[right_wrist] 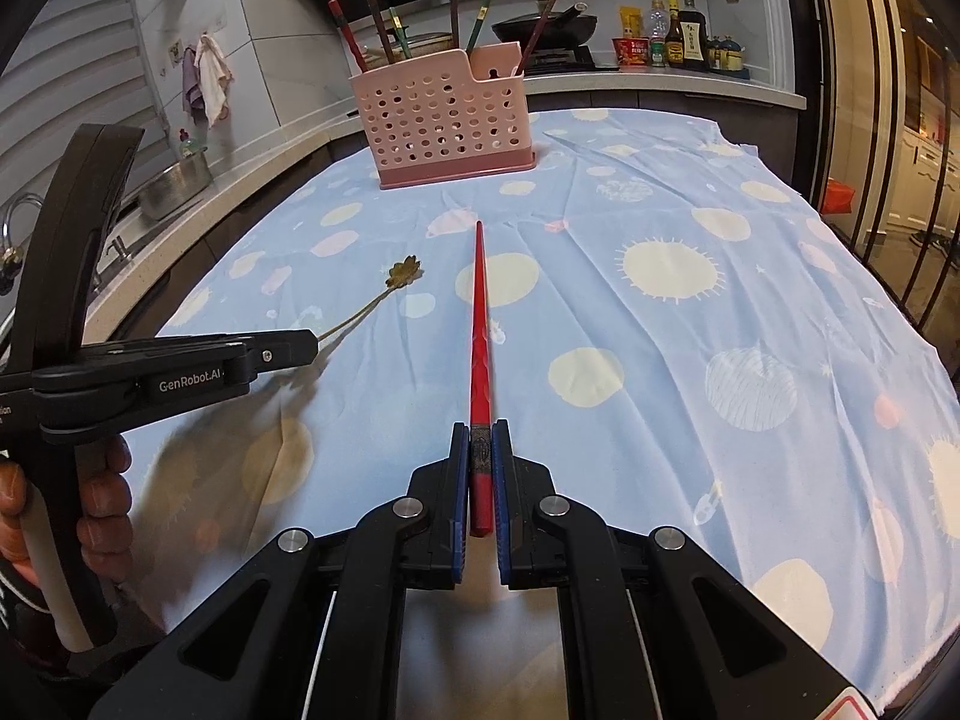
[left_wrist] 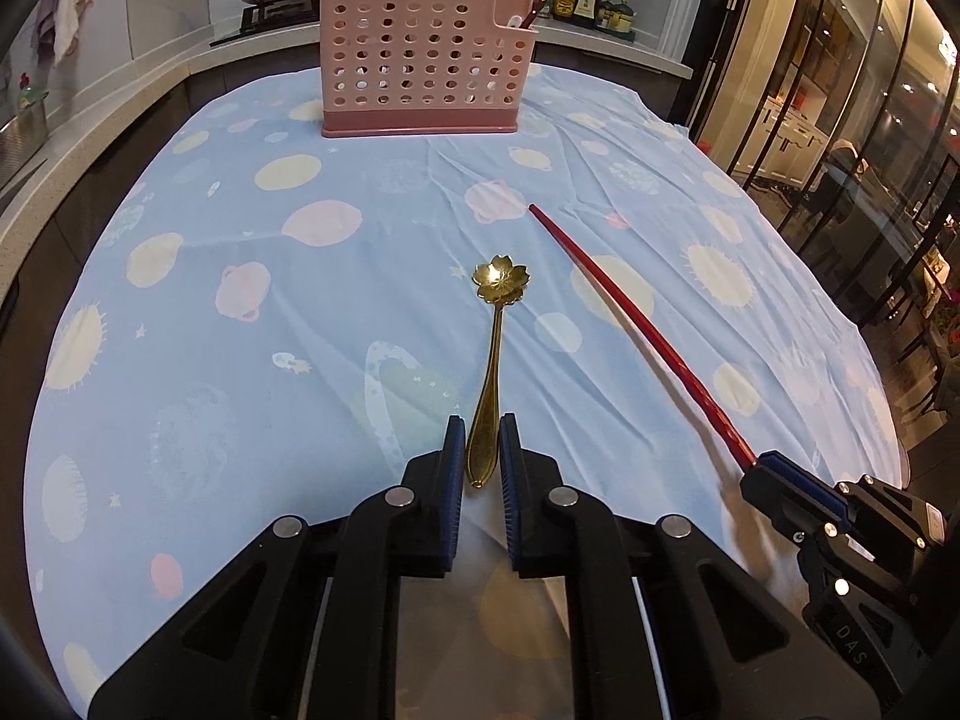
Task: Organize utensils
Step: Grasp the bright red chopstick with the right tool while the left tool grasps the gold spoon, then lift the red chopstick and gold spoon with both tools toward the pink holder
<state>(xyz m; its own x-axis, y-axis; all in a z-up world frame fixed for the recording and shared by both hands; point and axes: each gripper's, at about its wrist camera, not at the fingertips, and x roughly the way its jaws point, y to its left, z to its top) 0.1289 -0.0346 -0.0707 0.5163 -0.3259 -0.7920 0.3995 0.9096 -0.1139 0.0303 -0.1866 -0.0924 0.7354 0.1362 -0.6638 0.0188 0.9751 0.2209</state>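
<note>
A gold spoon with a flower-shaped bowl lies pointing away on the blue cloth. My left gripper is closing on the wide end of its handle, with a pad pressing each side. The right wrist view shows this gripper from the side, with the gold spoon sticking out of it. My right gripper is shut on the thick end of a red chopstick, whose tip points at the pink perforated holder. The left wrist view shows the right gripper with the red chopstick, and the holder at the far end.
Several chopsticks stand in the holder. The blue patterned tablecloth covers the table. Behind it a counter carries a wok and sauce bottles. A sink lies to the left, and a person's hand grips the left tool.
</note>
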